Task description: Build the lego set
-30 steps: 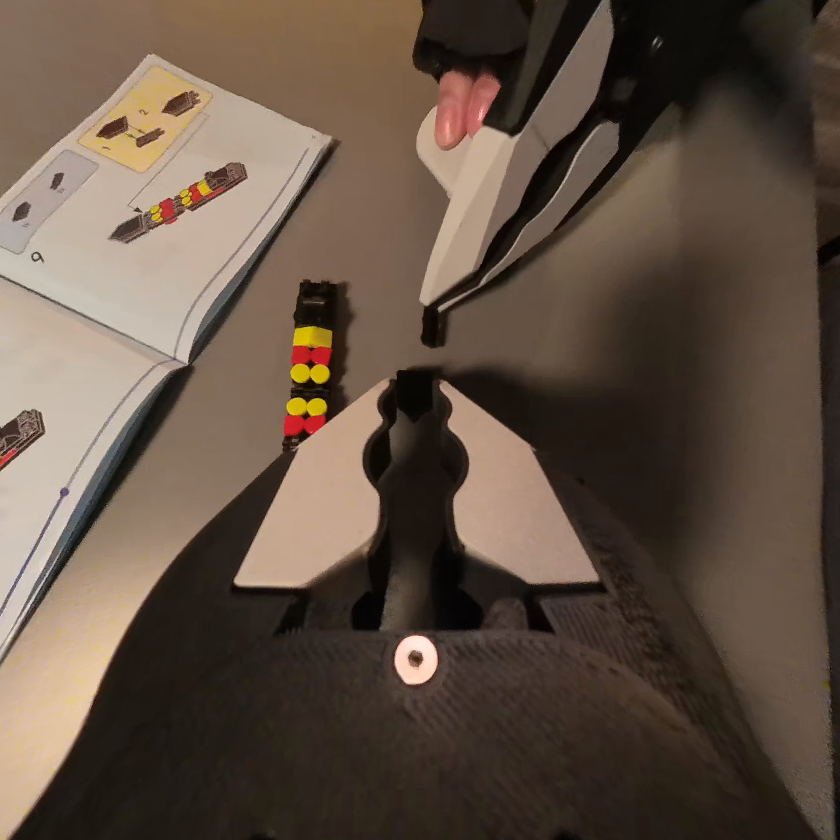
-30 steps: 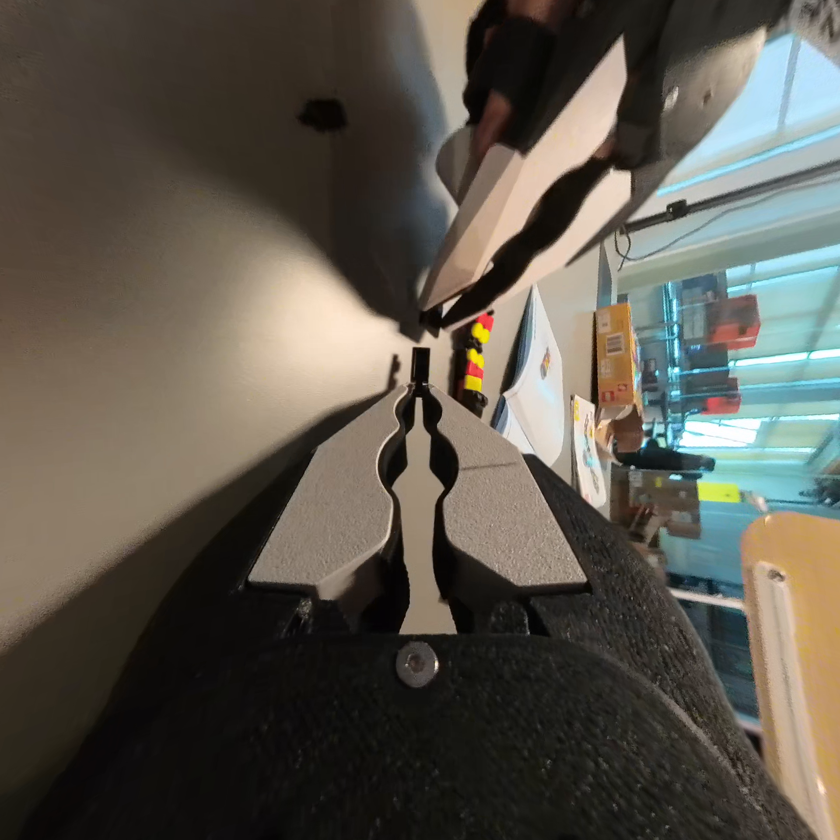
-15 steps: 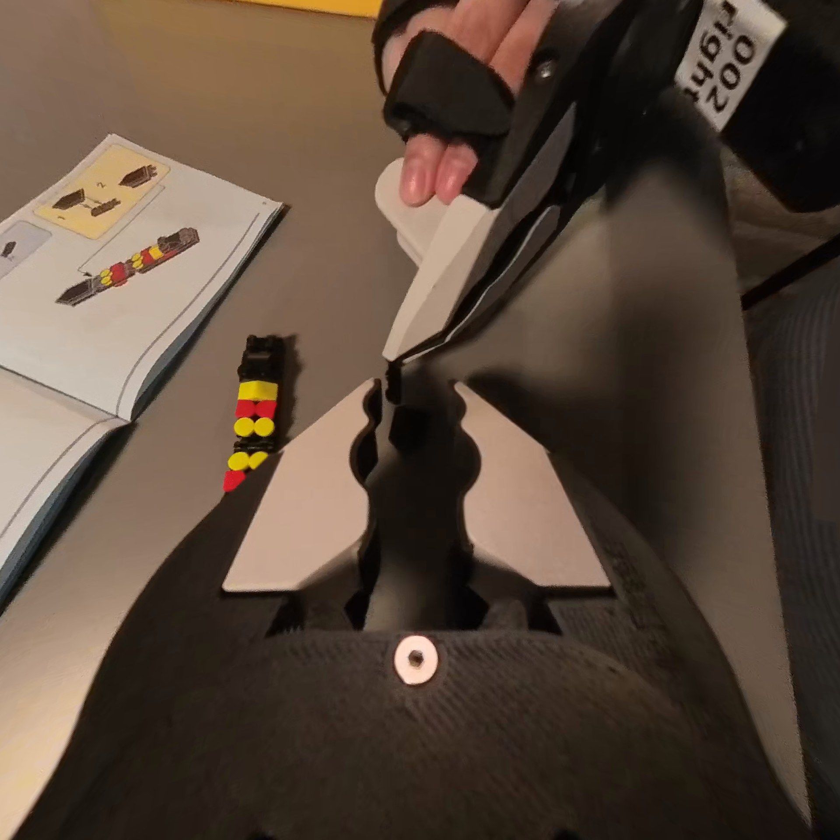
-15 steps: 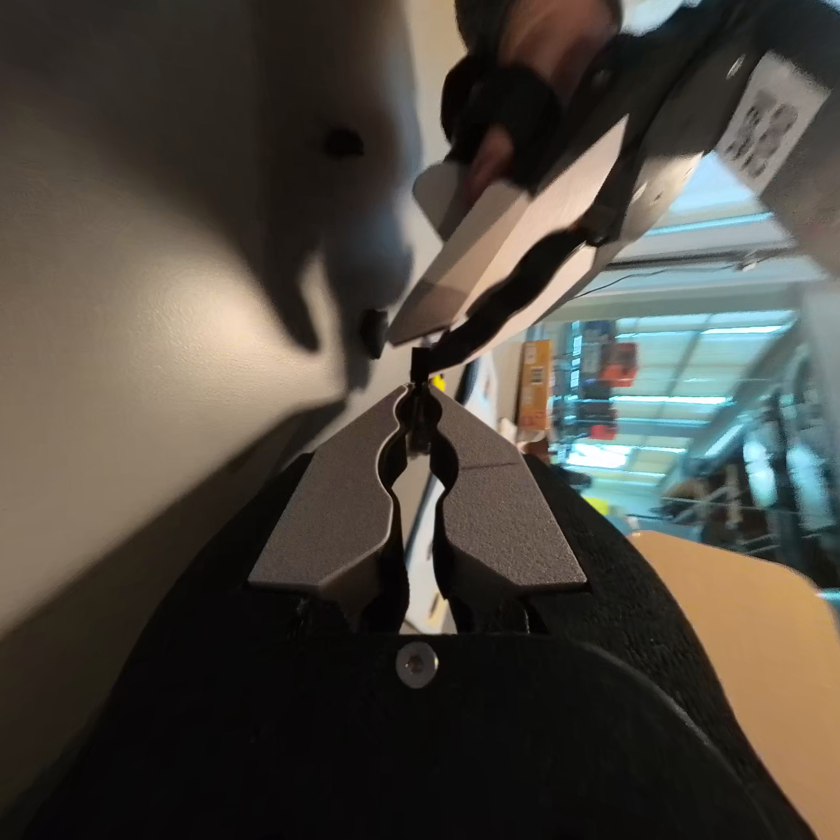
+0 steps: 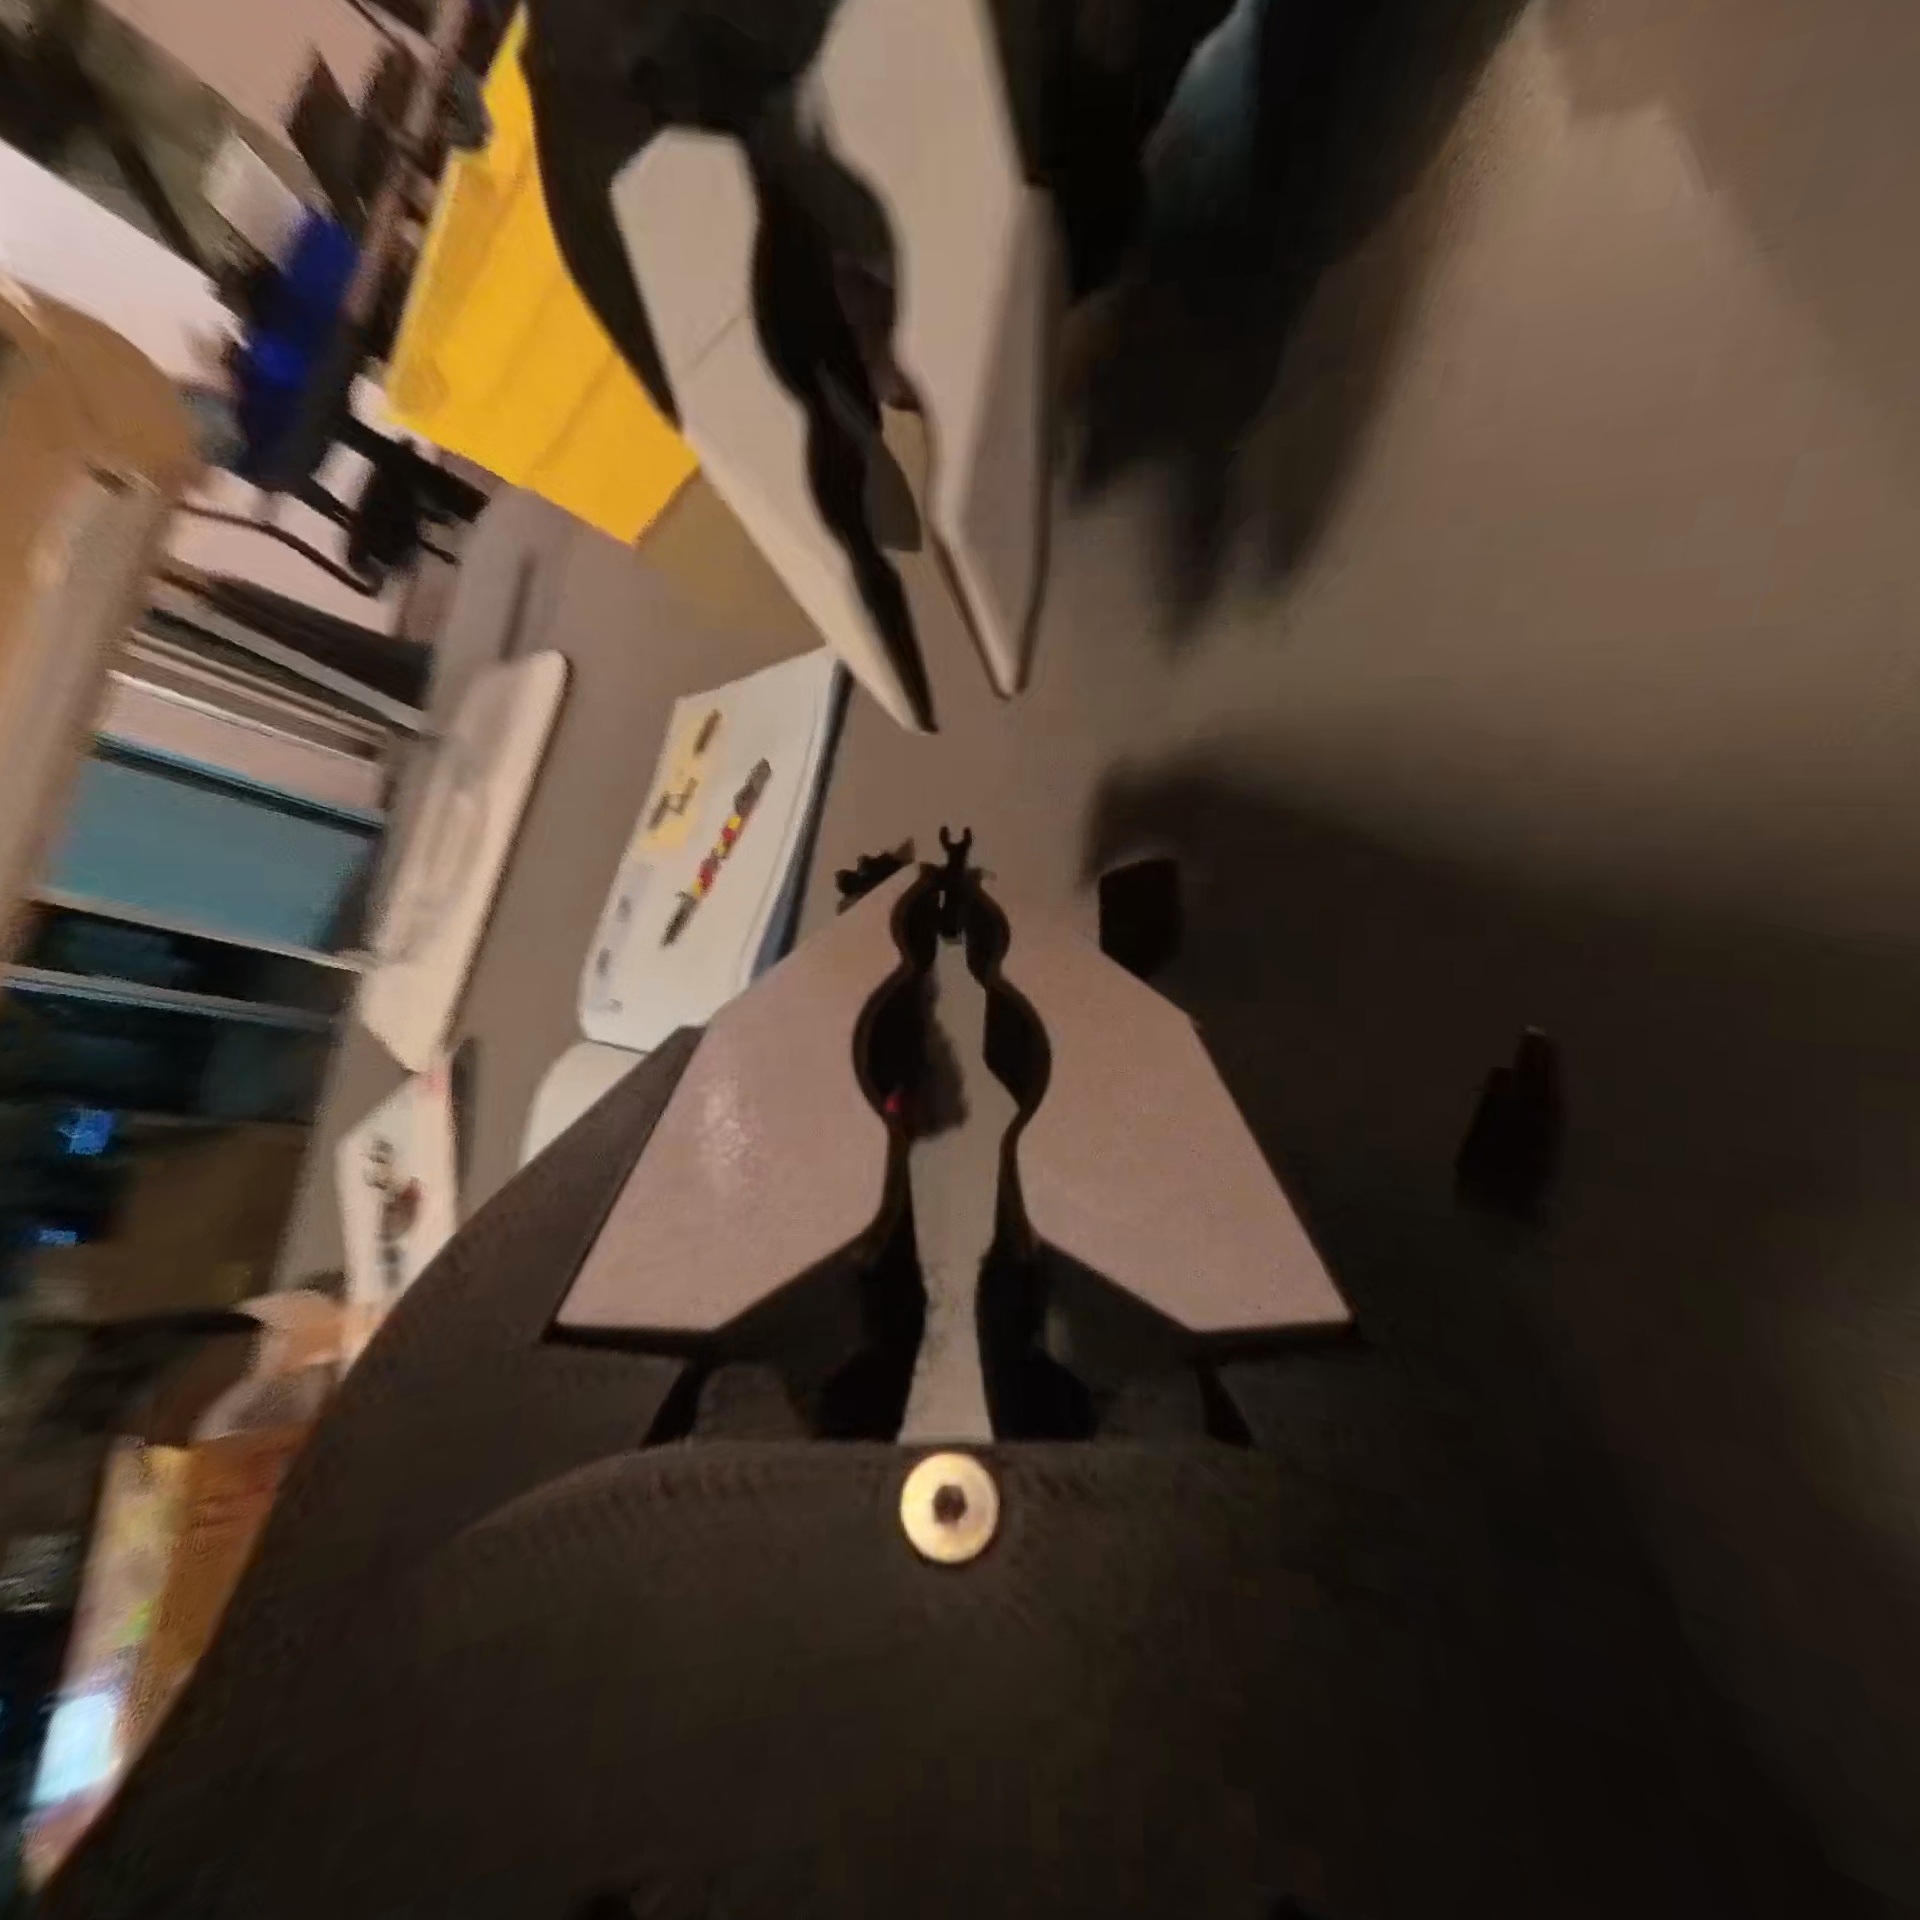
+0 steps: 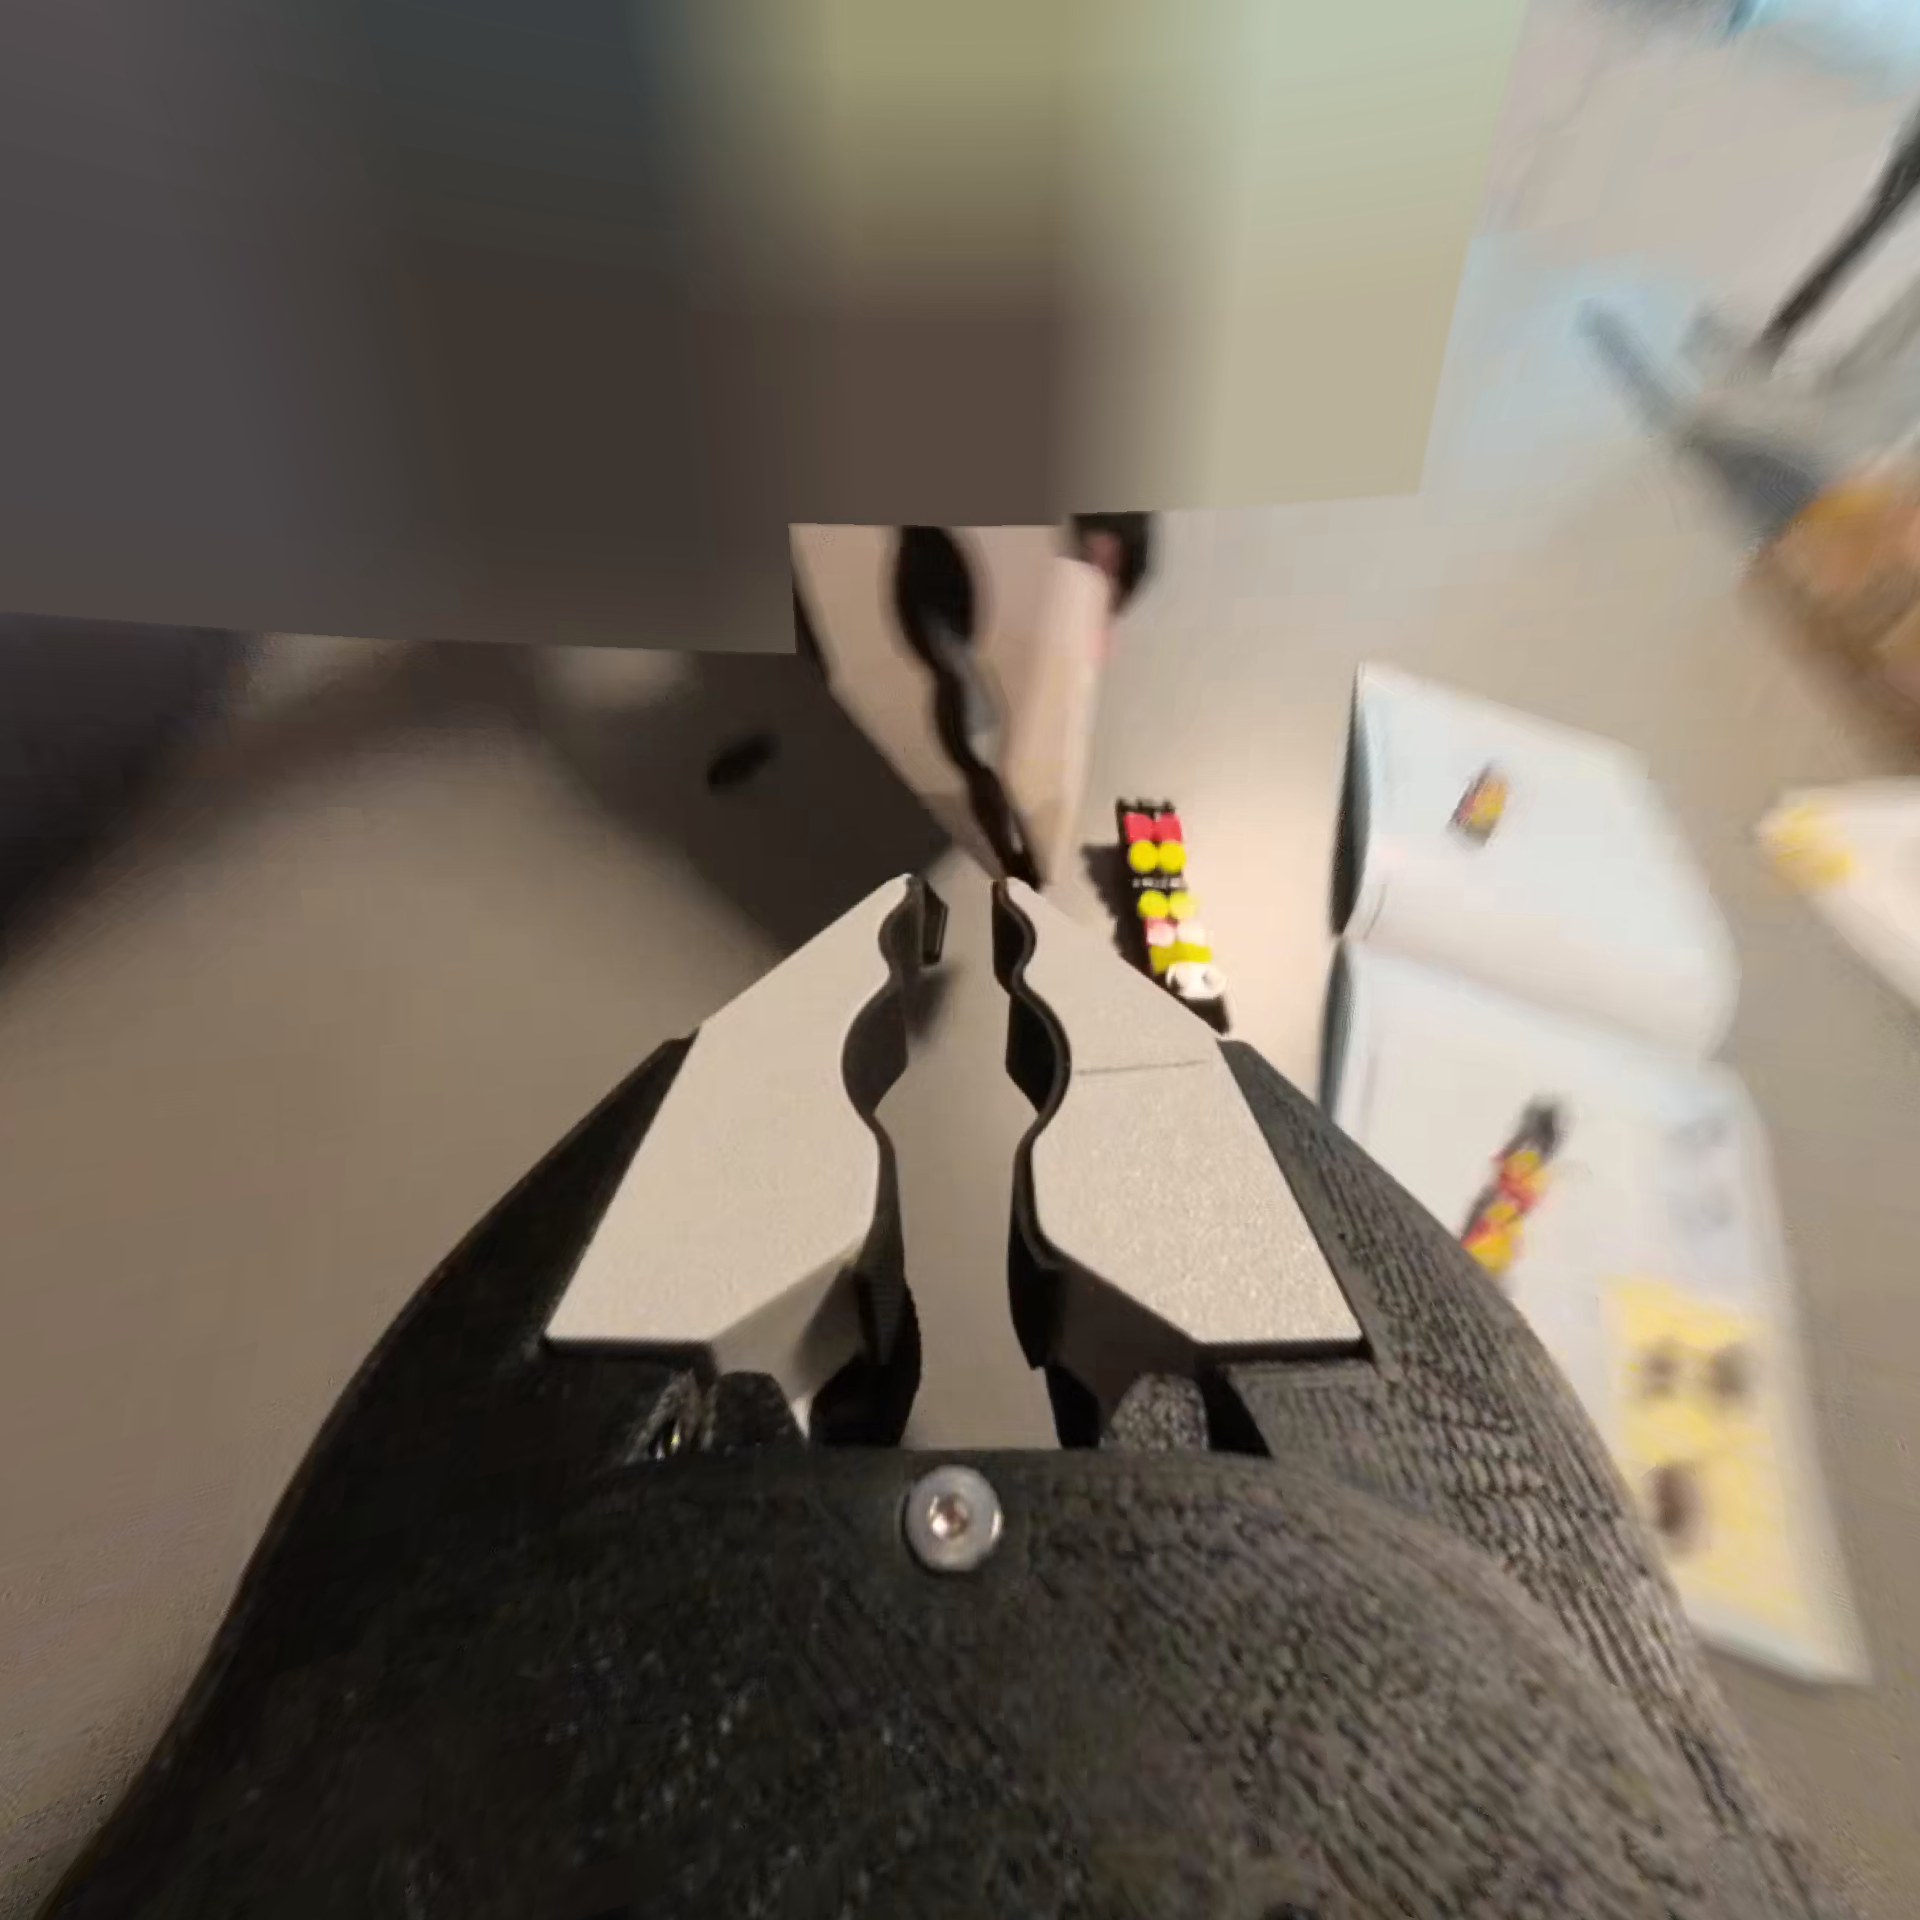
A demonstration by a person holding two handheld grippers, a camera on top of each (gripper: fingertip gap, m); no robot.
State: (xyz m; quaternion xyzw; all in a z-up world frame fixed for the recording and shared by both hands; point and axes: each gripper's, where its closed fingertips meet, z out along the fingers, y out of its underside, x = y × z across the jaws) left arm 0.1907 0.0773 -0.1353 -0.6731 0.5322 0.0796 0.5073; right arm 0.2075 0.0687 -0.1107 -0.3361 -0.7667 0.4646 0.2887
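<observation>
In the left wrist view, my left gripper (image 5: 949,896) is shut on a small black lego piece (image 5: 950,854) whose forked end sticks out past the tips. My right gripper (image 5: 961,704) hangs just above it with its jaws a little apart and nothing between them. In the right wrist view, my right gripper (image 6: 961,899) is open, and the left gripper's tips (image 6: 1013,852) sit just beyond it. A small dark bit (image 6: 932,923) lies against the inside of its left finger. The black, red and yellow lego strip (image 6: 1162,902) lies on the table to the right.
The open instruction booklet (image 6: 1527,935) lies right of the strip and also shows in the left wrist view (image 5: 717,852). Loose black pieces (image 5: 1138,914) (image 5: 1507,1127) (image 6: 743,758) lie on the grey table (image 6: 312,1039). A yellow box (image 5: 520,343) stands farther back. Both views are motion-blurred. My two grippers' fingertips are within a few centimetres of each other.
The right gripper has opened and pulled back from the left one. The small black piece now sits in the left gripper. Both grippers have swung round quickly.
</observation>
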